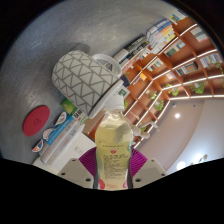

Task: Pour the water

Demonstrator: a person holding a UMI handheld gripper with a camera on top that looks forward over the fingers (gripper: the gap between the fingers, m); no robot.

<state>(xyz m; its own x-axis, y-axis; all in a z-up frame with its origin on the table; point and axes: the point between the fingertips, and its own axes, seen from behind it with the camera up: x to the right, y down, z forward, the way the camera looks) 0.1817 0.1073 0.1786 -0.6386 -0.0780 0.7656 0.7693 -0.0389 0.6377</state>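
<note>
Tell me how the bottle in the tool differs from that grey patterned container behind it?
The bottle is clear with yellowish liquid and a pink label; the grey patterned container is opaque. The bottle is slim and gripped between the tool's pads; the container is wider and rests on the table. Both look tilted in this view.

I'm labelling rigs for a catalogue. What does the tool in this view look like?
Little of the tool shows: two pale grey fingers at the bottom of the gripper view, each with a magenta pad on its inner face. No cables, markings or sleeve are visible.
</note>
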